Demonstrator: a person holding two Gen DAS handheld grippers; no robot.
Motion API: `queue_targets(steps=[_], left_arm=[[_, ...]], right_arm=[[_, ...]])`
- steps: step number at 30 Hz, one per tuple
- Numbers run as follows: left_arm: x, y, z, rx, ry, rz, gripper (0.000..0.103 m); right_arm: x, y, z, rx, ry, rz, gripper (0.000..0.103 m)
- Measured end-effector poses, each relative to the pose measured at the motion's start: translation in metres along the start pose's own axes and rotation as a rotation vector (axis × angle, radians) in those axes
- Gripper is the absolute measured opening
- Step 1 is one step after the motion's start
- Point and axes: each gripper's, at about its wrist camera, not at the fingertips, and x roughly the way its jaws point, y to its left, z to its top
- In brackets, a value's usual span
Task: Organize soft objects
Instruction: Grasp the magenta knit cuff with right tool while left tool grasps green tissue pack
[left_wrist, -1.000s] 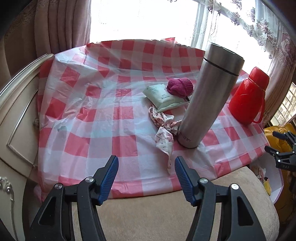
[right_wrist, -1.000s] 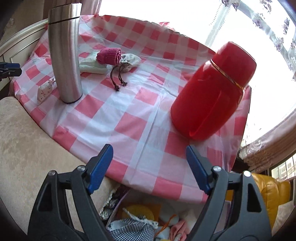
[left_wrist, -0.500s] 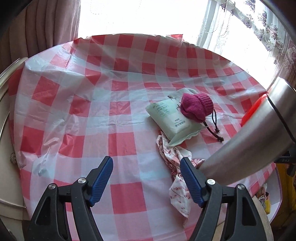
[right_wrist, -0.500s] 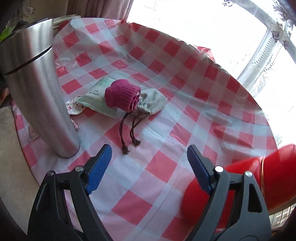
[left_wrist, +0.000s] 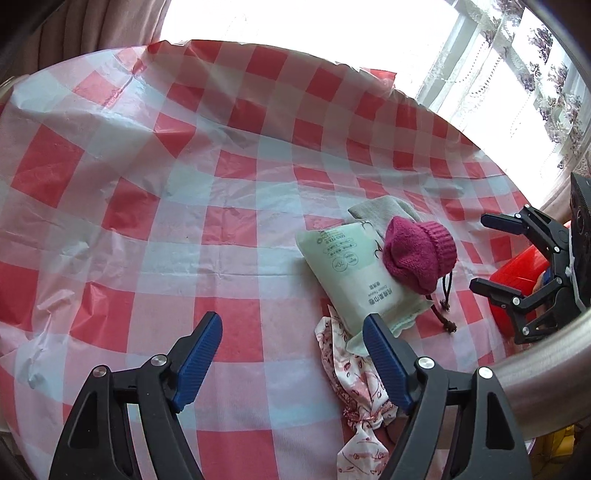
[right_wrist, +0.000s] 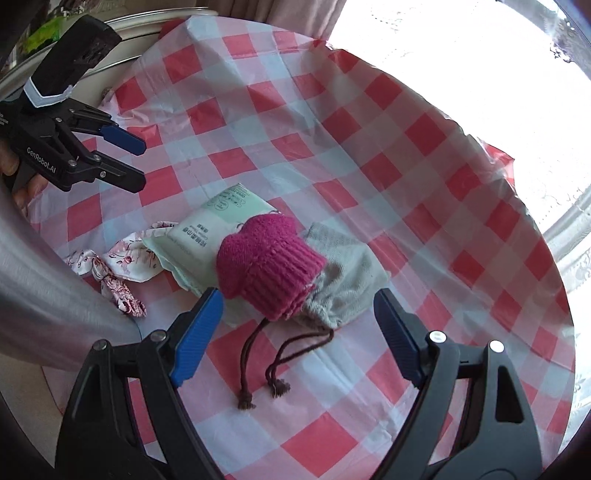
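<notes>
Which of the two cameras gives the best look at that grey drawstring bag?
The right wrist view: the grey drawstring bag lies near centre, brown cords trailing toward the camera. The left wrist view shows only a corner behind the magenta knit piece.

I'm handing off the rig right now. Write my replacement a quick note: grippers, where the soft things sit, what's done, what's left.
Left gripper: jaws just opened wider, nothing between them.
Right gripper: open, empty, over the pile.
Soft things bunched on the checked tablecloth: magenta knit piece on top of the green tissue pack and grey drawstring pouch; floral cloth beside the steel flask.
Done: nothing picked up yet.
Left: all four to sort.
</notes>
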Motion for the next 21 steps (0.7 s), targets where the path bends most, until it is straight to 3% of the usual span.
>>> queue_targets(steps=[5,7,8,12,19,21], left_arm=[[0.013,0.004,0.004,-0.017,0.014,-0.011,0.081],[0.016,0.004,0.006,-0.012,0.017,-0.015,0.081],[0.017,0.003,0.007,-0.01,0.018,-0.014,0.082],[0.022,0.001,0.009,-0.022,0.029,-0.043,0.083],[0.035,-0.014,0.022,-0.054,0.052,-0.093,0.089],[0.043,-0.021,0.03,-0.05,0.067,-0.103,0.095]], right_arm=[[0.025,0.0,0.007,-0.038,0.015,0.038,0.085],[0.032,-0.002,0.01,-0.023,0.013,0.072,0.073],[0.035,-0.003,0.011,-0.011,0.013,0.097,0.053],[0.037,-0.006,0.01,0.051,-0.008,0.106,0.036],[0.019,-0.019,-0.004,0.211,-0.064,0.022,0.032],[0.011,-0.024,-0.009,0.257,-0.072,-0.008,0.032]])
